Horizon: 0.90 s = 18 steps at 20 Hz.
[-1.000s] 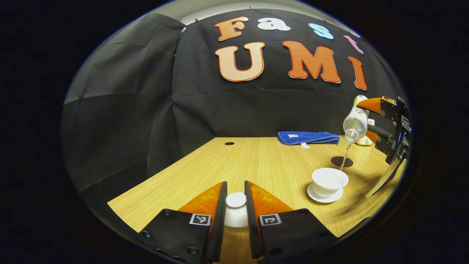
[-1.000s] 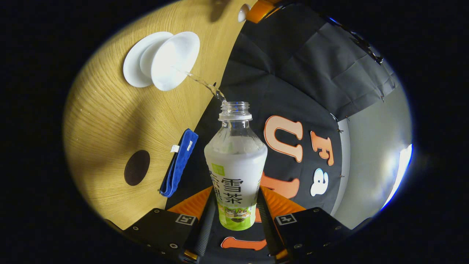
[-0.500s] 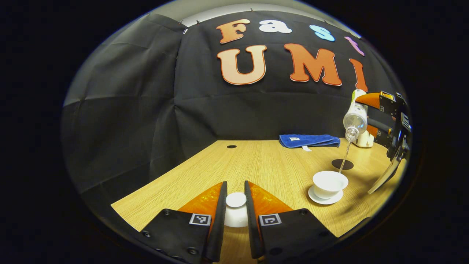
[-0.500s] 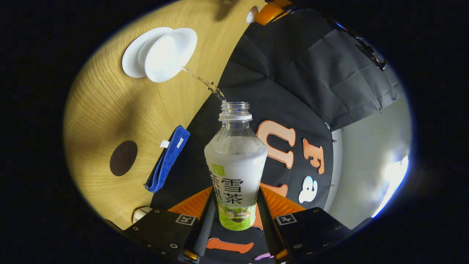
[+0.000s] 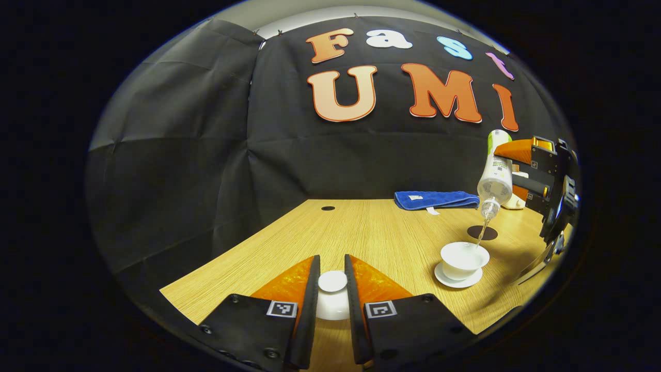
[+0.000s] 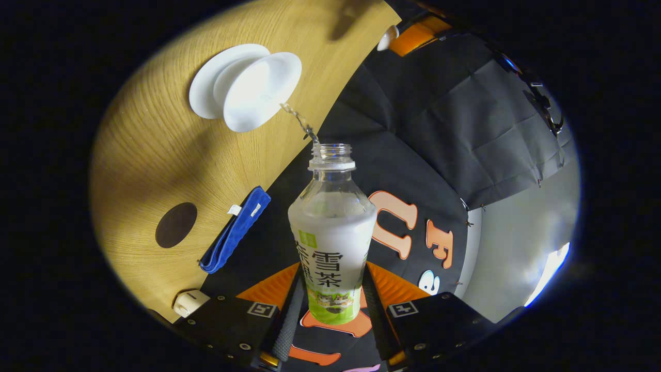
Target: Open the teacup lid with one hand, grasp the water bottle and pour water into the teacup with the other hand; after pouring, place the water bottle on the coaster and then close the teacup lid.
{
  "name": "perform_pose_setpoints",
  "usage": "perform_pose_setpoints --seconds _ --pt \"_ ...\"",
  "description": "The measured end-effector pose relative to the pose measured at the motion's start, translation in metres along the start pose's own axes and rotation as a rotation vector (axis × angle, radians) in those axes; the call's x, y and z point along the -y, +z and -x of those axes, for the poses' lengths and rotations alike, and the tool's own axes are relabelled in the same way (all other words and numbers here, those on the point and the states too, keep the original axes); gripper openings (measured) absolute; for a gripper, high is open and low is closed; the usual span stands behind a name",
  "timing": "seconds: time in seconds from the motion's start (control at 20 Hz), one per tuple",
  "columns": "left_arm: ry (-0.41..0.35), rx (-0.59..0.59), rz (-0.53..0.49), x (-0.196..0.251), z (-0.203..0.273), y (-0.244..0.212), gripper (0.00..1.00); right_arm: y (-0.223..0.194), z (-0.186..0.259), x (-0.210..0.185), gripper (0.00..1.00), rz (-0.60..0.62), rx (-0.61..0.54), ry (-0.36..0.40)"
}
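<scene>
Tipping the water bottle [image 6: 332, 227] clamped in my right gripper [image 6: 330, 310], I pour a thin stream into the open teacup [image 5: 464, 259] on its saucer [image 5: 457, 279] while my left gripper [image 5: 331, 310] pinches the lid [image 5: 332, 294] above the table [image 5: 372, 227].

Left tool [image 5: 332, 289] low over worktop [image 5: 372, 227], fingers closed on teacup lid [image 5: 332, 281]. Right tool [image 6: 331, 310] raised, tipped steeply down, fingers clamped on water bottle [image 6: 331, 232].
</scene>
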<state>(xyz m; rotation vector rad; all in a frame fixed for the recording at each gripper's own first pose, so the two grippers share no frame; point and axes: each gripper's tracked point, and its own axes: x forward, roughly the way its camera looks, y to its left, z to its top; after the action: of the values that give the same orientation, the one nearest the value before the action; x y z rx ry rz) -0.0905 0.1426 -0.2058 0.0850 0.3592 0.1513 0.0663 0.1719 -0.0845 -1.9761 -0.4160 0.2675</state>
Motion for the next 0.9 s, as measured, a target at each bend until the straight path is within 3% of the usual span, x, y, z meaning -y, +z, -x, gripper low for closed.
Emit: perform_pose_setpoints --seconds 0.4,0.75,0.9 --pt "0.017 0.004 0.01 -0.009 0.003 0.0 0.33 0.01 -0.001 0.003 0.64 0.065 0.054 0.003" --pt "0.022 0.022 0.005 -0.009 0.005 0.003 0.34 0.011 0.0 0.002 0.64 -0.011 0.056 0.023" --pt "0.016 0.021 -0.004 -0.003 0.005 0.002 0.34 0.013 0.002 -0.011 0.64 -0.146 0.049 0.075"
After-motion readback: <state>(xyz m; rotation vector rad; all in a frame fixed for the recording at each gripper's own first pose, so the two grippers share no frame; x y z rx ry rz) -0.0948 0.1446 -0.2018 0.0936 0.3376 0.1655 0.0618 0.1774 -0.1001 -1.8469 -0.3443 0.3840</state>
